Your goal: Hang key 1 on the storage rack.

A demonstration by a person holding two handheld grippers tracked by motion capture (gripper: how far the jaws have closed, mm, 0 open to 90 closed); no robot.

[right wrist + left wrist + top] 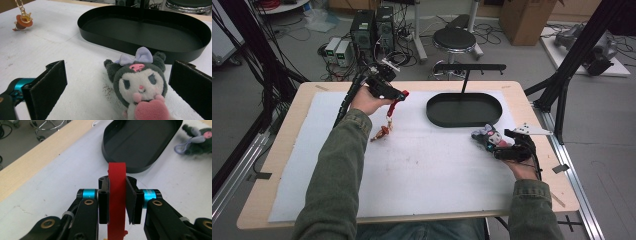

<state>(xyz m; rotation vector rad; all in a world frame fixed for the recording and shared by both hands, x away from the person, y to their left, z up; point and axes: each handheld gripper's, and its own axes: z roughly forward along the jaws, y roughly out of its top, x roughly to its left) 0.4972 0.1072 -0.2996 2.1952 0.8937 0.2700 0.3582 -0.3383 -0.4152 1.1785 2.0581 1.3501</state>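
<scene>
I see the black oval tray [464,109] sitting at about one o'clock on the surface [422,165], and its inside is bare in all three views: just the dark floor and low wall.

My left claw [401,95] hangs above the surface at about eleven o'clock, left of the tray. In the left gripper view its jaws are clamped on a red strap [116,195], which stands upright between the pads. In the high view the strap runs down through a short chain to a small orange-red charm [383,132]; I cannot tell whether the charm rests on the white mat [312,165] or hangs just clear of it.

My right claw [492,142] is low at about three o'clock, just below the tray's right end. Its jaws stand wide apart on either side of a grey plush doll [140,80] with a lilac bow and a pink heart, which lies on the mat outside the tray, near its wall.
</scene>
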